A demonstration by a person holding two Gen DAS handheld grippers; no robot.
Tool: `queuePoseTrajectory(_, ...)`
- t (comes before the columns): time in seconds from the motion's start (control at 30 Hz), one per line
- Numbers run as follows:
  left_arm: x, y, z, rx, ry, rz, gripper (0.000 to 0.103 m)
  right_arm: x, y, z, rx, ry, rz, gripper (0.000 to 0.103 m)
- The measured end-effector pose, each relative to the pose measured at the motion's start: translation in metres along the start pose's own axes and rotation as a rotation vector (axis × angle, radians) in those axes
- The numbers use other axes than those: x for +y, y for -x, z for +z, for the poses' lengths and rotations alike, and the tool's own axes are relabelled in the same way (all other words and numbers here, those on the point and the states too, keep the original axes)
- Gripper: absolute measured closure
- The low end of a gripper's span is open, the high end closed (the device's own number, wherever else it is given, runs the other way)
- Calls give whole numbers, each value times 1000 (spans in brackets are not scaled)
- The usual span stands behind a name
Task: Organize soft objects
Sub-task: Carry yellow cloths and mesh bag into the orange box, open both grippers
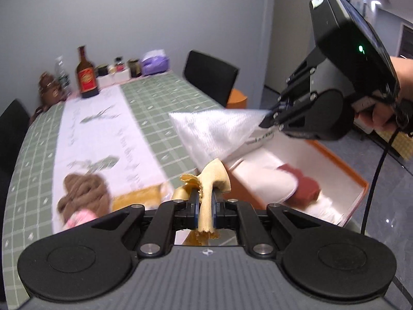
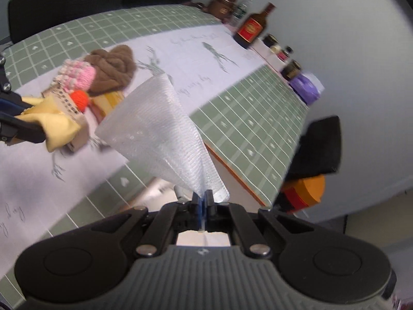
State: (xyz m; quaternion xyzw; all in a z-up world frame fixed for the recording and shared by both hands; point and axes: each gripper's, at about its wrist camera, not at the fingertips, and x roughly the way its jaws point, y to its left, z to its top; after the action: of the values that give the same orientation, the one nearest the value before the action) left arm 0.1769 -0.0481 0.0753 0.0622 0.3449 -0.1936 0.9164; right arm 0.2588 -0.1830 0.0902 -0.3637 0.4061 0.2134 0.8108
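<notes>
My left gripper [image 1: 205, 201] is shut on a yellow cloth [image 1: 210, 180], held near the table's right edge; the cloth also shows at the left of the right wrist view [image 2: 54, 124]. My right gripper [image 2: 204, 199] is shut on a clear bubble-wrap sheet [image 2: 160, 129], which hangs in the air above the table edge and shows in the left wrist view [image 1: 214, 134]. An open orange box [image 1: 335, 170] with white lining sits below the table edge and holds a white item [image 1: 268, 183] and a dark red one [image 1: 304, 183]. A brown cloth [image 1: 82, 193] and a pink knit [image 1: 80, 218] lie on the table.
The green checked tablecloth [image 1: 160, 95] has a white runner [image 1: 103, 129]. A brown bottle [image 1: 86, 75], jars and a purple pack [image 1: 155, 63] stand at the far end. Black chairs [image 1: 209, 75] flank the table. An orange ball [image 2: 80, 99] and small box [image 2: 69, 103] lie by the brown cloth.
</notes>
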Motion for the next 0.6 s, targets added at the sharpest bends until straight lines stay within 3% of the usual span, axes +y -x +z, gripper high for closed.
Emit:
queuePoseTrajectory(0.13, -26, -27, 23, -29, 12, -74, 93, -28, -5, -35, 76, -96, -56, 103)
queuePoseTrajectory(0.3, -52, -75, 38, -19, -4, -92, 93, -46, -32, -68, 165, -177, -77, 103)
queuePoseTrajectory(0.6, -76, -159, 33, 95, -79, -12, 93, -46, -88, -93, 238, -202, -42, 103)
